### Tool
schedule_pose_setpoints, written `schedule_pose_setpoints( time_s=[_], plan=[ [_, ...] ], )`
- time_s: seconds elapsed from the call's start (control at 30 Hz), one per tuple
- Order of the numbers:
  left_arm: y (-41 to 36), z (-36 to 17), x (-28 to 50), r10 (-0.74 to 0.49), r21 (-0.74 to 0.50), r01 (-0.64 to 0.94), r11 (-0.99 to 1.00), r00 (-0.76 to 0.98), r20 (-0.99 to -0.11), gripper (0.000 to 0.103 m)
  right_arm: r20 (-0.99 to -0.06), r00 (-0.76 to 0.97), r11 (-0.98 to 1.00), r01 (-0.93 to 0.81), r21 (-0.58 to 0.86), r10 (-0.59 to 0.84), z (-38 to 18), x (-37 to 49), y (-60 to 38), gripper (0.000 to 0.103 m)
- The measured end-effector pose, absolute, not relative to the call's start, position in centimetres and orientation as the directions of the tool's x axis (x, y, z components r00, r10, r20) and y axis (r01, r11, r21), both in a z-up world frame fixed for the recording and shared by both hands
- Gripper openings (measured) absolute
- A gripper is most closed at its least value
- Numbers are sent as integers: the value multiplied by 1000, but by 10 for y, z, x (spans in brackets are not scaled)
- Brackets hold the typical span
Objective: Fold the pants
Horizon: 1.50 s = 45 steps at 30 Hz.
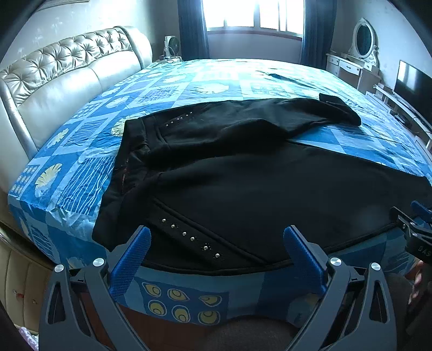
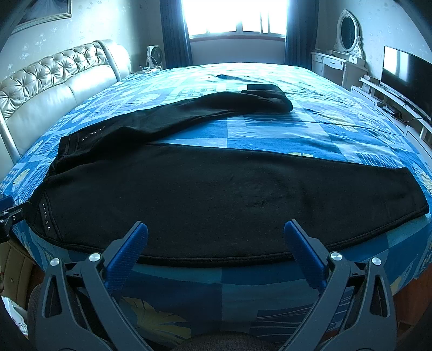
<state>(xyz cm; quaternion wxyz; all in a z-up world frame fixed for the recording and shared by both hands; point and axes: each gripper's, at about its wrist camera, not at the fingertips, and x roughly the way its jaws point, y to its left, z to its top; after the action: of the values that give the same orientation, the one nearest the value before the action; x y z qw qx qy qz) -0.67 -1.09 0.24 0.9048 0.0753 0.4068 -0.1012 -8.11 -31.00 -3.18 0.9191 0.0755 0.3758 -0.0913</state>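
Black pants (image 1: 243, 183) lie spread on a bed with a blue patterned sheet (image 1: 81, 172), waistband to the left and legs running right. The near leg (image 2: 229, 197) lies flat along the bed's front edge; the far leg (image 2: 189, 110) angles away, its cuff folded over. Silver studs (image 1: 189, 237) line the near pocket. My left gripper (image 1: 217, 243) is open, held just over the near hem by the waist end. My right gripper (image 2: 216, 240) is open above the near leg's hem, nothing between its fingers. The right gripper also shows at the edge of the left wrist view (image 1: 415, 229).
A padded beige headboard (image 1: 67, 75) stands at the left end of the bed. Behind the bed are a window with dark curtains (image 2: 235, 19) and a small fan (image 2: 155, 55). At the right stand a white dresser with an oval mirror (image 2: 347, 29) and a television (image 2: 405, 73).
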Motion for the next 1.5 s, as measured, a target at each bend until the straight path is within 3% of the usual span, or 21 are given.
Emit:
schedule_pose_setpoints(
  time_s=[0.23,0.5,0.6,0.8,0.93,1.13,1.33,1.37,1.4,1.43,1.5],
  plan=[
    [-12,2,-8,-150,29,263,964,636,-757,98,-706,700,972,222,73,-107,-33,-80,-309,101],
    [24,12,23,-261,-109,275,955,614,-745,98,-716,697,975,182,129,-35,-33,-75,-311,101],
    [51,17,61,-247,-90,280,956,597,-763,98,-711,703,975,153,161,7,-31,-73,-311,101],
    [130,15,183,-365,-308,198,931,571,-736,98,-734,675,980,88,180,74,-35,-56,-297,101],
    [167,-14,251,-374,-386,108,916,578,-726,98,-754,643,973,56,222,135,-40,-45,-292,101],
    [181,-60,308,-315,-348,47,936,553,-771,98,-760,620,967,9,255,195,-39,-32,-283,101],
    [179,-71,327,-373,-365,130,922,552,-745,97,-771,588,960,-31,279,244,-45,-11,-276,101],
    [179,-71,330,-381,-364,145,920,547,-745,93,-771,585,958,-39,284,253,-46,-8,-275,101],
    [177,-71,331,-388,-358,164,919,542,-746,65,-770,582,956,-47,289,261,-47,-5,-275,101],
    [175,-72,331,-404,-361,188,913,525,-749,47,-768,580,954,-63,292,273,-48,0,-274,101],
    [178,-74,332,-424,-389,181,903,508,-750,38,-764,577,952,-95,289,290,-46,11,-272,101]
  ],
)
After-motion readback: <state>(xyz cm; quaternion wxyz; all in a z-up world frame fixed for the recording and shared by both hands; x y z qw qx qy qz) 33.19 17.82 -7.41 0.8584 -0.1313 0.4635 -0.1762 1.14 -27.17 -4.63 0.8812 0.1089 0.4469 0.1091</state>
